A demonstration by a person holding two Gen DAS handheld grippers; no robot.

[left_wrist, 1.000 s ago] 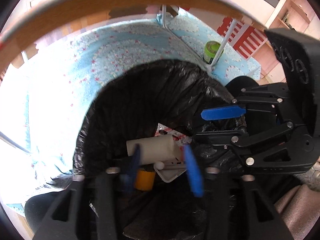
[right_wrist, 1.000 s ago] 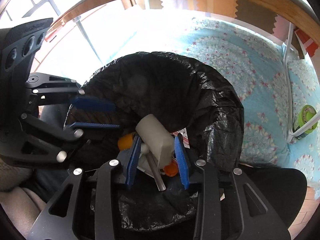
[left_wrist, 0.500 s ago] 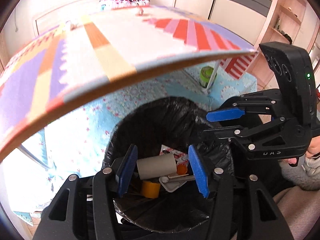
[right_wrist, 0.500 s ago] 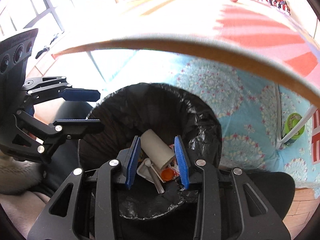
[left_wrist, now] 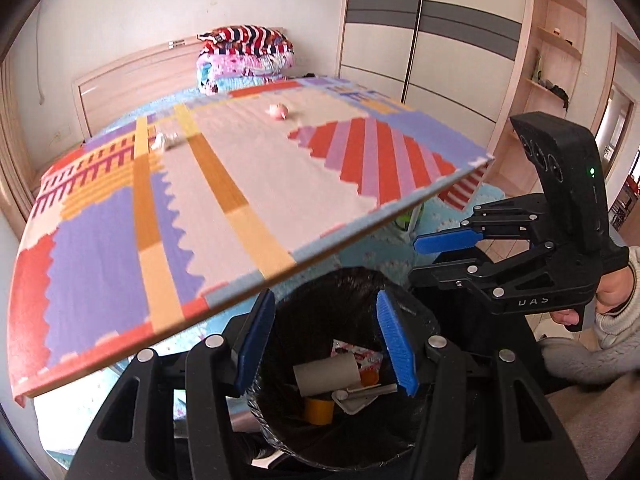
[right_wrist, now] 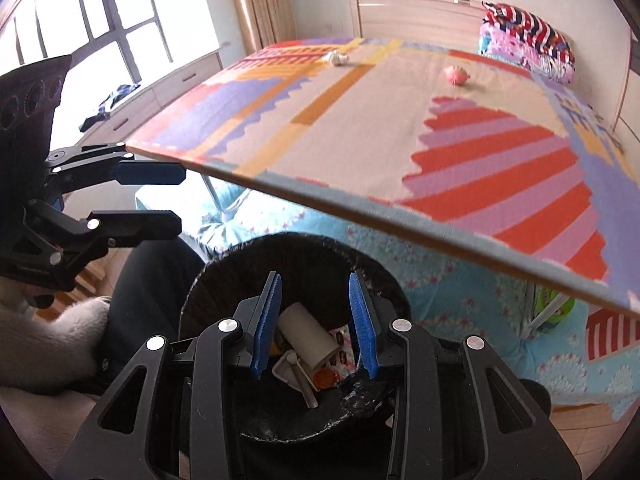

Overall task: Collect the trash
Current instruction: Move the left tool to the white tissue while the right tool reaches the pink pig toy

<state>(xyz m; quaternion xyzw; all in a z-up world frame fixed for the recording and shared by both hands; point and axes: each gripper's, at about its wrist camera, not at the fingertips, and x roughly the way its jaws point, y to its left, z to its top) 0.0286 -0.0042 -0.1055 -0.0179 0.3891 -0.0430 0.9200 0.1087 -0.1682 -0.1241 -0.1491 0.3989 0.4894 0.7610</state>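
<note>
A bin lined with a black bag (left_wrist: 320,292) (right_wrist: 304,244) stands below the table edge, under both grippers. In it lie a cardboard tube (left_wrist: 326,372) (right_wrist: 308,336), a yellow tape roll (left_wrist: 319,410), a white tray with a spoon (left_wrist: 356,398) (right_wrist: 286,368) and an orange cap (right_wrist: 324,378). My left gripper (left_wrist: 326,332) (right_wrist: 176,196) hangs open above the bin, holding nothing. Beside it my right gripper (right_wrist: 316,312) (left_wrist: 436,256) is also open, narrower, and holds nothing. On the colourful table mat (left_wrist: 240,168) (right_wrist: 360,128) lie a pink crumpled piece (left_wrist: 279,111) (right_wrist: 457,75) and a white crumpled piece (left_wrist: 166,141) (right_wrist: 336,57).
Folded striped bedding (left_wrist: 244,56) (right_wrist: 524,40) is stacked beyond the table's far end. A green can (right_wrist: 554,308) stands by a table leg on blue floral cloth. A wardrobe (left_wrist: 440,40) is at the back right, a window (right_wrist: 80,40) on the left. A hand in a pale sleeve (left_wrist: 608,292) holds the right gripper.
Both grippers have risen from inside the bin's mouth to above the table edge, so the table top now shows. Their jaws kept the same width, and the trash stayed in the bin.
</note>
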